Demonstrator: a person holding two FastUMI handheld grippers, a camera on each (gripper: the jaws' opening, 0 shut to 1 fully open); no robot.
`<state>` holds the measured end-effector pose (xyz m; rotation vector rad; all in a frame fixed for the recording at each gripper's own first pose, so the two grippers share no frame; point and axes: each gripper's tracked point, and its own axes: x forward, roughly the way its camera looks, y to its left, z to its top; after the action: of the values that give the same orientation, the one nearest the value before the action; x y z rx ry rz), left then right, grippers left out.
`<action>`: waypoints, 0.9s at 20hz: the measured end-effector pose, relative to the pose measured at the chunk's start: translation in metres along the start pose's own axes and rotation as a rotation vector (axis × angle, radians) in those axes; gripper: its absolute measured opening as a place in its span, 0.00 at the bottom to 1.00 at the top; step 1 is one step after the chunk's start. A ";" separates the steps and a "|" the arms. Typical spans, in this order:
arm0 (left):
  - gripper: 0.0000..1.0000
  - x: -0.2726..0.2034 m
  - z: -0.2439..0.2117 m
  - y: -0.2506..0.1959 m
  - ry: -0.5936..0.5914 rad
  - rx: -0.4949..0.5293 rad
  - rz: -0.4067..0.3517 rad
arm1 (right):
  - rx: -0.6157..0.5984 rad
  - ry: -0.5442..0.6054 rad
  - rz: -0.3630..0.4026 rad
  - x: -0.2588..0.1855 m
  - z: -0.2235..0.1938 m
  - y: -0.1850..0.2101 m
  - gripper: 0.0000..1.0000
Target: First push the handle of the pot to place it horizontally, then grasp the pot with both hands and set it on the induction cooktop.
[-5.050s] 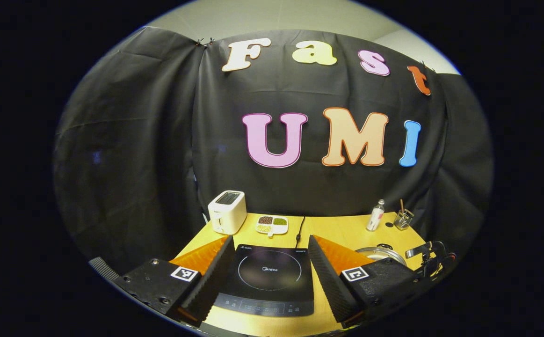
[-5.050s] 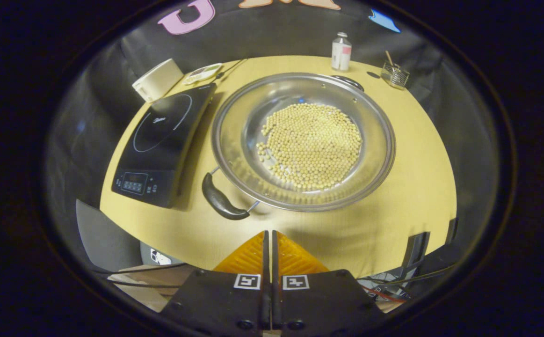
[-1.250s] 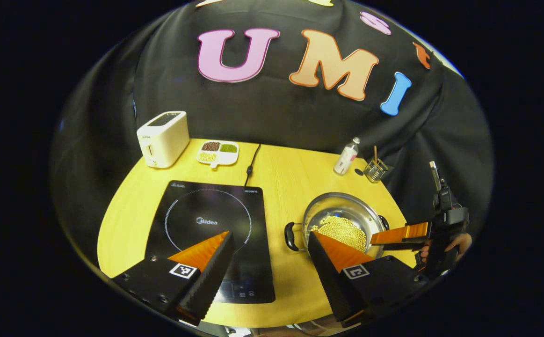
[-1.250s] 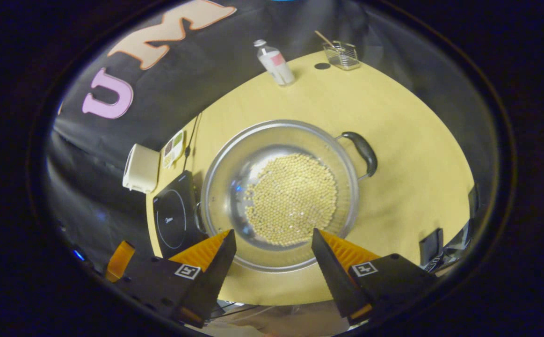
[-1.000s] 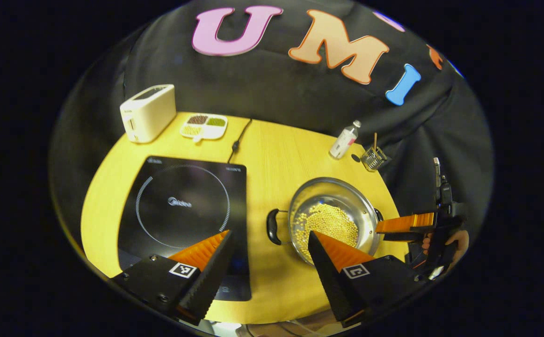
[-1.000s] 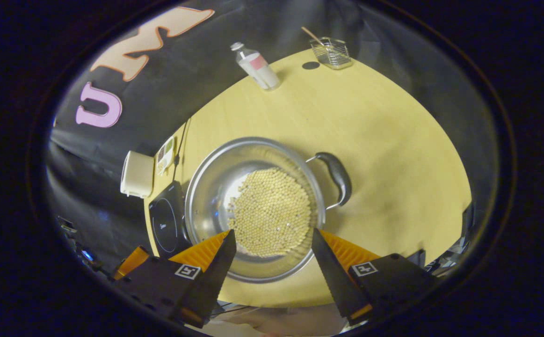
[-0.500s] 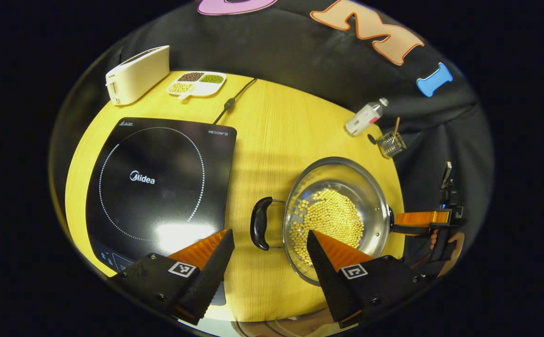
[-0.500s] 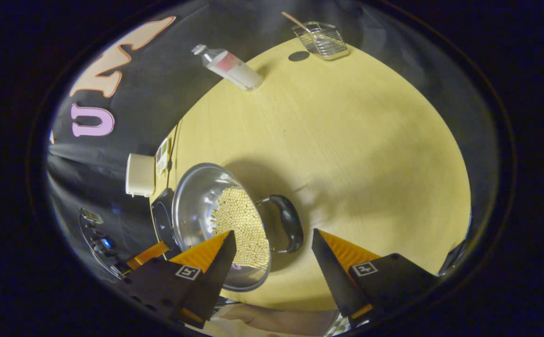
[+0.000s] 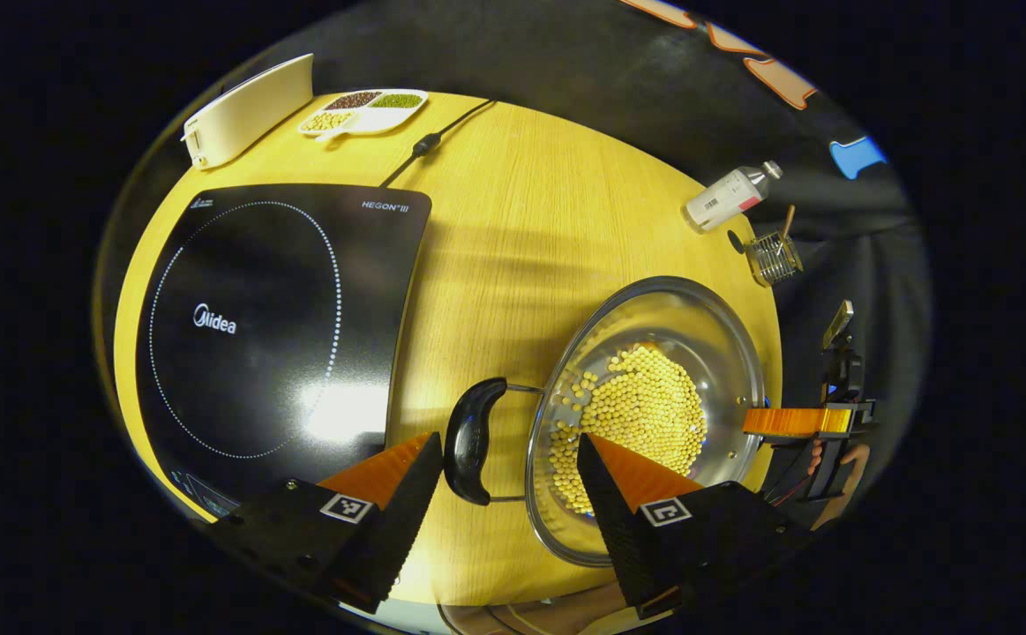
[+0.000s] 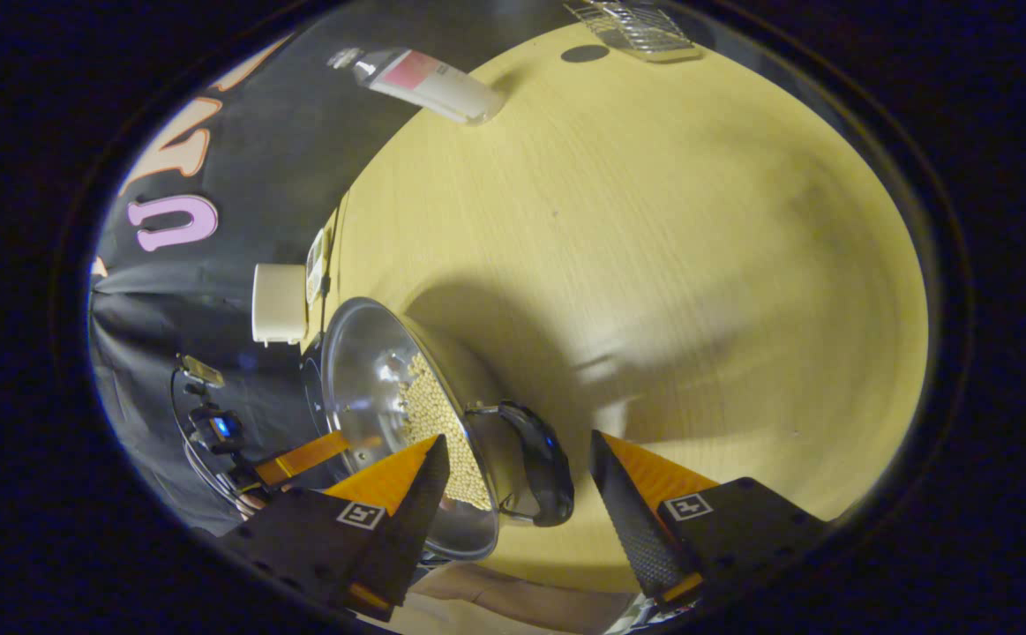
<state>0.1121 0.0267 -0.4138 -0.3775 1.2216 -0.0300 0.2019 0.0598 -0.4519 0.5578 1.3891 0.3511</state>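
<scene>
The pot (image 9: 649, 414) sits on the table (image 9: 513, 238) just right of the cooktop (image 9: 274, 317), full of loose beans (image 9: 640, 414). I judge it stiff, smooth metal, fairly heavy, and prone to spilling if tipped, so its two black handles are the places to hold. My left gripper (image 9: 510, 472) is spread around the near handle (image 9: 470, 441); my right gripper (image 10: 520, 481) is spread around the other handle (image 10: 539, 472). Neither pinches yet. A bottle (image 9: 729, 196), wire basket (image 9: 773, 257), toaster (image 9: 243, 110) and divided dish (image 9: 363, 110) stand well apart; nothing seems to block the way.
</scene>
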 end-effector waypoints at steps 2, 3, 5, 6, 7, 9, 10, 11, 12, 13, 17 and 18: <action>0.98 0.007 0.001 0.000 0.011 -0.013 0.000 | -0.006 0.024 0.013 0.007 0.000 0.001 0.98; 0.90 0.010 0.001 0.000 0.019 -0.016 0.001 | -0.002 0.033 0.022 0.009 0.001 0.001 0.98; 0.87 0.016 0.003 0.002 0.036 -0.020 0.007 | 0.015 0.038 0.037 0.012 0.002 0.001 0.84; 0.86 0.020 0.002 0.002 0.045 -0.023 0.013 | 0.015 0.048 0.039 0.013 0.002 0.000 0.80; 0.84 0.022 0.003 0.003 0.052 -0.023 0.019 | 0.010 0.054 0.034 0.016 0.000 -0.002 0.79; 0.80 0.025 0.002 0.003 0.065 -0.011 0.025 | 0.015 0.064 0.045 0.009 0.000 0.001 0.69; 0.87 0.027 0.003 0.005 0.063 0.003 0.035 | 0.008 0.070 0.033 0.019 -0.002 -0.001 0.59; 0.79 0.028 0.005 0.009 0.061 0.011 0.054 | 0.001 0.079 0.025 0.018 -0.004 -0.004 0.50; 0.82 0.029 0.003 0.014 0.071 0.012 0.073 | 0.009 0.085 0.028 0.021 -0.006 -0.004 0.49; 0.66 0.027 0.003 0.015 0.065 -0.001 0.077 | 0.019 0.082 0.031 0.020 -0.005 -0.003 0.51; 0.65 0.024 -0.005 0.010 0.074 -0.016 0.080 | -0.006 0.049 -0.019 0.017 -0.004 -0.009 0.56; 0.62 0.021 -0.009 0.007 0.074 -0.009 0.080 | -0.017 0.049 -0.029 0.012 -0.007 -0.011 0.56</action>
<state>0.1097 0.0262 -0.4381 -0.3376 1.3098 0.0305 0.1960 0.0583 -0.4682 0.5178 1.4389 0.3546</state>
